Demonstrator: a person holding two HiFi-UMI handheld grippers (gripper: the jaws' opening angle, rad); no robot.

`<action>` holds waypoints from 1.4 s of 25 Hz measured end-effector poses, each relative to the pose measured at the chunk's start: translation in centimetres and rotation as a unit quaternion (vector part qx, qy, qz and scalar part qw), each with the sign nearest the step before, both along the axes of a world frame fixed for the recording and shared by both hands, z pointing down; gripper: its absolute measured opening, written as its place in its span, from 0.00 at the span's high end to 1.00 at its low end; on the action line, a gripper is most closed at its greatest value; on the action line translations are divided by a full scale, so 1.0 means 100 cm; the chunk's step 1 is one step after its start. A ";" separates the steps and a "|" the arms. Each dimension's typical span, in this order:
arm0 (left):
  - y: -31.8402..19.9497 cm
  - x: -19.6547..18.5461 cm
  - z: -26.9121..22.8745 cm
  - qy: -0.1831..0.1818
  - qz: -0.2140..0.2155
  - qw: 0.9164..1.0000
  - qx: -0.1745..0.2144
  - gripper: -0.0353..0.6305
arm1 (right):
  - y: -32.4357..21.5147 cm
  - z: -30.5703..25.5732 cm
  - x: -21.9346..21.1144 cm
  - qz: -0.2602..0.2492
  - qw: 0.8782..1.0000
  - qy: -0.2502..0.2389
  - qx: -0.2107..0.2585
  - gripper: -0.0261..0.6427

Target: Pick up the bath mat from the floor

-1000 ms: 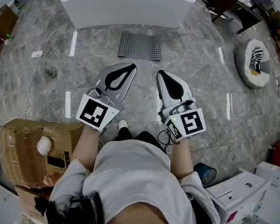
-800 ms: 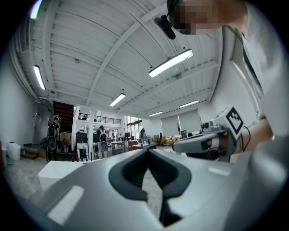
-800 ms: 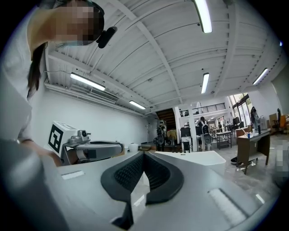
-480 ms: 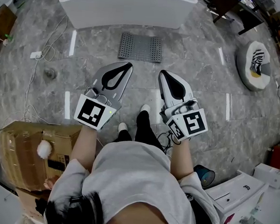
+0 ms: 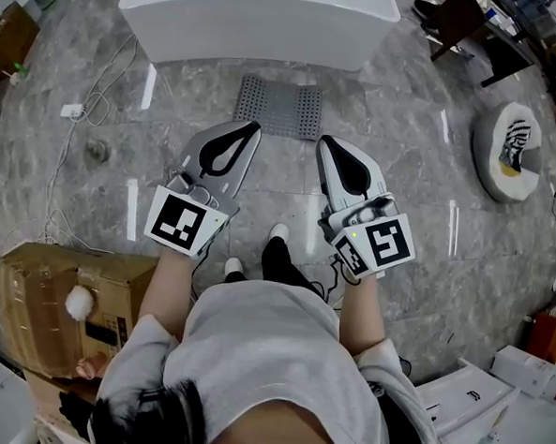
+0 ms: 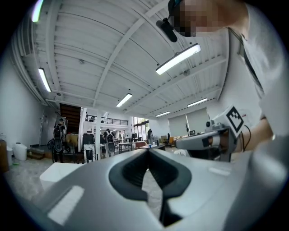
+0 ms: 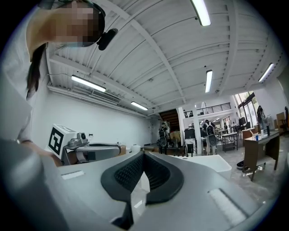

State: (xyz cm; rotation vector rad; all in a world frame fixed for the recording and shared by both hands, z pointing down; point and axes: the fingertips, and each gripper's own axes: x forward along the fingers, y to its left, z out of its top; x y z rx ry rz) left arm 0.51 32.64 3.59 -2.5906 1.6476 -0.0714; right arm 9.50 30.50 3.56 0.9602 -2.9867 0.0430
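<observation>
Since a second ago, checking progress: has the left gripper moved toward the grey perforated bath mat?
Yes, forward: the left gripper now overlaps the near edge of the bath mat, seen from above.

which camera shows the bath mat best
The head view: the grey bath mat lies flat on the floor, nearly all in sight. The left and right gripper views look level across the room and show nothing of it.
</observation>
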 end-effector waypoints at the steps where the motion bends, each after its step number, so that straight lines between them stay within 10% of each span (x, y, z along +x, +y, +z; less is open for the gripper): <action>1: -0.009 0.002 -0.001 0.001 -0.003 1.000 0.000 0.95 | -0.009 -0.001 0.002 -0.002 1.000 0.000 0.001 0.96; 18: -0.095 0.049 0.004 -0.001 -0.039 0.999 0.011 0.95 | -0.104 0.007 0.048 -0.033 0.999 -0.006 -0.004 0.96; 35: -0.180 0.014 0.005 -0.012 -0.006 1.000 -0.008 0.95 | -0.184 0.008 0.011 -0.002 1.000 -0.010 -0.010 0.96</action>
